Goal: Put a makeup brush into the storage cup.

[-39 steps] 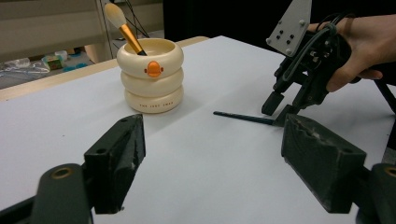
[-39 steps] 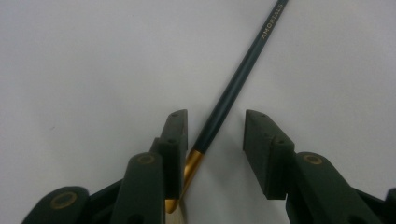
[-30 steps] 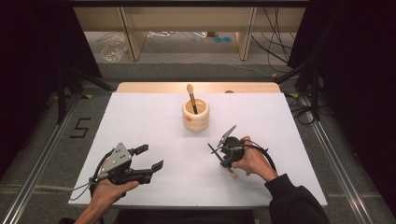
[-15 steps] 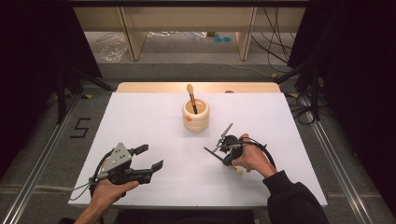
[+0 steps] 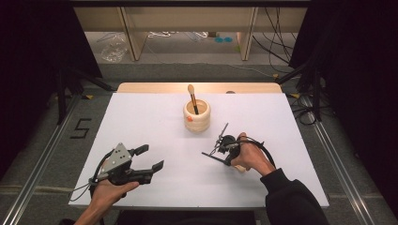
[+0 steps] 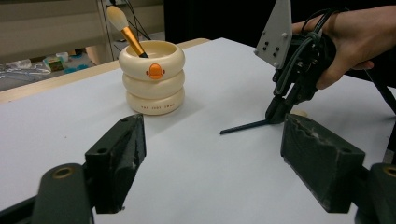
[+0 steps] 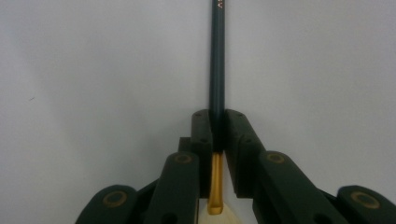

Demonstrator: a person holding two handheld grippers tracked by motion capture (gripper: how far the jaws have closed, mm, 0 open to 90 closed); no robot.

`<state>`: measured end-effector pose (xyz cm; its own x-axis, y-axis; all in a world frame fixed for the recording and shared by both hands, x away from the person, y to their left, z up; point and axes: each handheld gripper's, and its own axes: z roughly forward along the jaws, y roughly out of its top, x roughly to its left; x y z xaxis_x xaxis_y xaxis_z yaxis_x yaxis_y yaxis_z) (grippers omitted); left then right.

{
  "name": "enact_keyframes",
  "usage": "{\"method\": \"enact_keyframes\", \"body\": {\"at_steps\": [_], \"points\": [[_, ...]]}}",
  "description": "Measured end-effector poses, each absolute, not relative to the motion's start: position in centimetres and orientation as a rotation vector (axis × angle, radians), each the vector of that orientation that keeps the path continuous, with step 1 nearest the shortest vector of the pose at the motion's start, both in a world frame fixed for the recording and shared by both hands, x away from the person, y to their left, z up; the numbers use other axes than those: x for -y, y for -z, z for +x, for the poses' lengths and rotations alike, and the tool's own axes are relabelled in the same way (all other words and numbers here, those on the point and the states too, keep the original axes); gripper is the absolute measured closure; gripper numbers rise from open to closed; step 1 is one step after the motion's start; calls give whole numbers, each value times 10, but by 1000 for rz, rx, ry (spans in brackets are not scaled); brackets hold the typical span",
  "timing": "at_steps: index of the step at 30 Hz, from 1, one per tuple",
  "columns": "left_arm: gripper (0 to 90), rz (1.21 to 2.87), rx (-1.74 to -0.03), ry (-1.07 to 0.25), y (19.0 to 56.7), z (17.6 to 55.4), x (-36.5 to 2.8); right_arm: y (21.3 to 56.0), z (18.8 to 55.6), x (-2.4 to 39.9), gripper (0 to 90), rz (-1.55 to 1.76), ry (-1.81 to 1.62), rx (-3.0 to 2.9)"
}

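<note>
**2 grippers, 1 brush clamped on the white table**

The white table (image 5: 141, 117) carries a cream ringed holder (image 5: 196, 116) near its far middle, with a gold-handled brush (image 5: 192, 96) standing in it, bristles up. The left gripper (image 5: 149, 158) rests at the near left, jaws spread wide with nothing between them. The right gripper (image 5: 217, 149), in a hand (image 5: 251, 157) near the holder, is clamped on a dark slim brush (image 7: 217, 60); its pale tuft, possibly bristles, sits behind the jaws, and its far end seems to touch the table.
</note>
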<state>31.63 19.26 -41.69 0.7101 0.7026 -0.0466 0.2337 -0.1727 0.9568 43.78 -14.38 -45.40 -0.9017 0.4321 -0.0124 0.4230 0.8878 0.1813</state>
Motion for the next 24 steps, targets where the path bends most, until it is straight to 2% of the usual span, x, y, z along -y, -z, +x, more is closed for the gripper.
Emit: {"method": "enact_keyframes", "body": {"at_steps": [6,14,24], "points": [[224,1738,-747,-496,417,316,-193,453,436,140,832,687,-231,-2997],[227,1737,-744,-498,416,317,-194,454,438,140,833,529,-200,-2985],[228,1738,-743,-500,416,317,-194,446,434,141,834,552,-236,-2988]]}}
